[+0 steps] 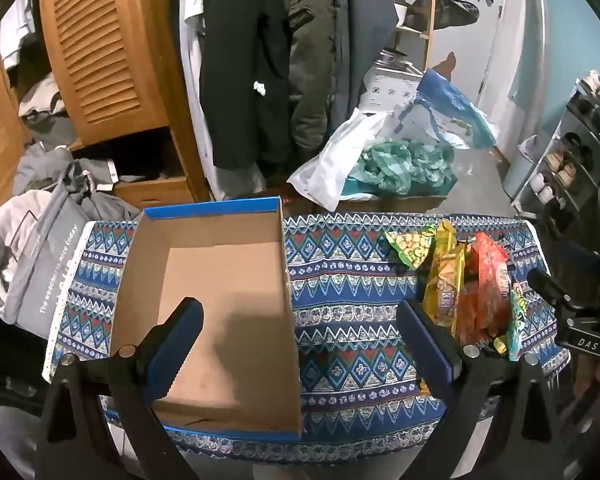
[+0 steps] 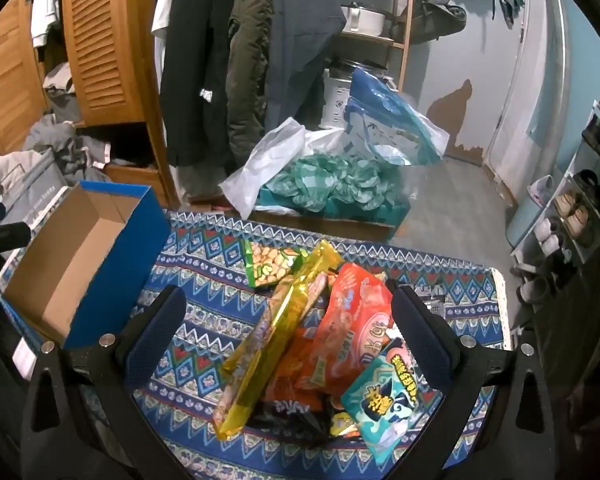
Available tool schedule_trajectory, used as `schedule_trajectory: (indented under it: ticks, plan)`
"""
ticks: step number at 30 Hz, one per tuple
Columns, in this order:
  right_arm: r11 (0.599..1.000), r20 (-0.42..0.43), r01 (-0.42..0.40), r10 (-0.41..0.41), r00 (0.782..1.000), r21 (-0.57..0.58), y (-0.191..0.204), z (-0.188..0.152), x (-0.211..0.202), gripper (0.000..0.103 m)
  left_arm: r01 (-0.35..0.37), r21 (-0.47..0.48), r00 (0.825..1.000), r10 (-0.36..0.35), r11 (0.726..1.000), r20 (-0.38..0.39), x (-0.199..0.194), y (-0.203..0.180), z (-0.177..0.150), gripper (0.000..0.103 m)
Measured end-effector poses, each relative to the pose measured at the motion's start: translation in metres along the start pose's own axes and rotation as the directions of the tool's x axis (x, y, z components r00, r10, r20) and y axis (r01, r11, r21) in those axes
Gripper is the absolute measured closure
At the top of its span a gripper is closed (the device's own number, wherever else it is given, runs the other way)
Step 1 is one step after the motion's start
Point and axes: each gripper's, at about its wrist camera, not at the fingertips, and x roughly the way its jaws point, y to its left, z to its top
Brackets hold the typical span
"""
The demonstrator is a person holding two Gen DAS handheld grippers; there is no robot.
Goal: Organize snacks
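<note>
— How's the left gripper [image 1: 300,344] standing?

— Jaws wide apart, nothing between them. It's tilted down over the table, one finger above the box [image 1: 208,320], the other near the edge of the snack pile.

— And the right gripper [image 2: 288,344]?

— Spread just as wide, also holding nothing. It hangs over the snacks [image 2: 312,344], with the heap showing between its fingers; I can't tell whether either pad touches a packet.

— Where's the box, then?

— On the left side of the cloth [image 1: 352,304], a blue cardboard box, open on top, with nothing inside.

— And the snacks?

— All heaped on the right side of the same cloth, apart from the box. A long yellow pack [image 2: 276,336] lies slanted on top, a green pack [image 2: 272,266] at the far end, an orange bag [image 2: 352,320] beside the yellow one, and a teal pack [image 2: 384,400] nearest us.

— Behind the table?

— Plastic bags [image 2: 340,160] on the floor, coats [image 2: 236,60] hanging, a louvred wardrobe [image 2: 104,40] at left.
</note>
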Motion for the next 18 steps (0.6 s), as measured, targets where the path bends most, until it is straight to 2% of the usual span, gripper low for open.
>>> schedule_trajectory:
  ticks: [18]
  plan:
    - [1.000, 0.002, -0.001, 0.001, 1.000, 0.001, 0.0006, -0.0002, -0.0010, 0.002, 0.022, -0.007, 1.000, -0.022, 1.000, 0.012, -0.0018, 0.0003, -0.0021, 0.005]
